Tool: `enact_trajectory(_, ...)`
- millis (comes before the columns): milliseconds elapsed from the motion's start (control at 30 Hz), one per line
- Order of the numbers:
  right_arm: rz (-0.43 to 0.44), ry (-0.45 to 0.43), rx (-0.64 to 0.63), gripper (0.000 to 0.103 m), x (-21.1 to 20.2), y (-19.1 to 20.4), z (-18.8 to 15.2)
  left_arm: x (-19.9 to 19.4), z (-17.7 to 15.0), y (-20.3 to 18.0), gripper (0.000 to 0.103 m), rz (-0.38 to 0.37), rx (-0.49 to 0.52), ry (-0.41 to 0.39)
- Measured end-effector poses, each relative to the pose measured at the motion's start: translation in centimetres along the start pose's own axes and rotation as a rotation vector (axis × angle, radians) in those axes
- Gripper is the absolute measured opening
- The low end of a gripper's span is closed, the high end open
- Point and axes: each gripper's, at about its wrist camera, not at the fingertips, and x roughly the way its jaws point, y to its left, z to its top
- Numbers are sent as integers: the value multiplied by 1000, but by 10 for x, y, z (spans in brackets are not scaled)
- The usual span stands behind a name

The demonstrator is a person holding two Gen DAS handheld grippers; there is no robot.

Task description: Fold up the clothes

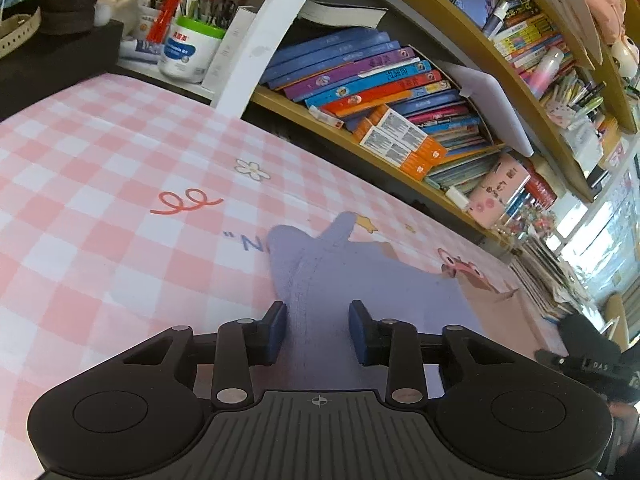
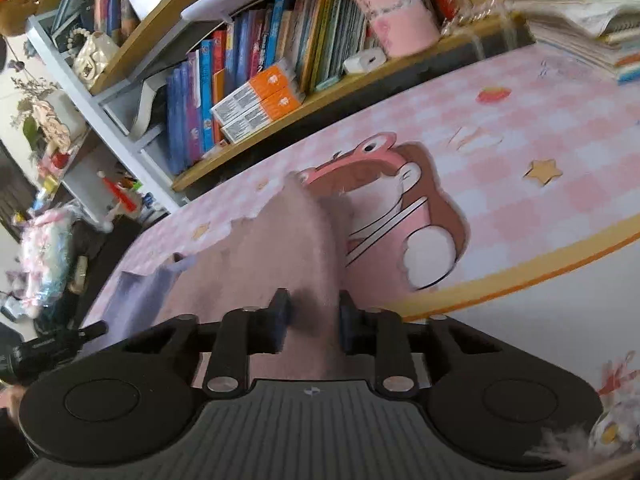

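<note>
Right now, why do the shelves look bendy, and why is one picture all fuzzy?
Left wrist view: sharp, but the fisheye lens bows the straight bookshelf into a curve, and the window at the right edge glares white. Right wrist view: the same bend, plus smearing; the pink cloth and the books at top right look streaked, so fine detail is lost there.

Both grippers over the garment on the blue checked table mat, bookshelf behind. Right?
Not quite: the table mat is pink and white checked, not blue, as the left wrist view shows. The rest holds: the left gripper and right gripper are over the garment, and the bookshelf stands behind.
</note>
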Motion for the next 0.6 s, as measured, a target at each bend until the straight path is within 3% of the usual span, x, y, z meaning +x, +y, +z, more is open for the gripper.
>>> enact_trajectory(67,-4,4,-15,20,2,9,0,0,3,6,21,-1,-15,5)
enact_trajectory(433,68,113,-167,20,59,84,-2,-14,41,64,20,124,-24,-34)
enact_trajectory(600,96,135,-305,21,87,119,-6,-22,54,92,21,171,-29,-71)
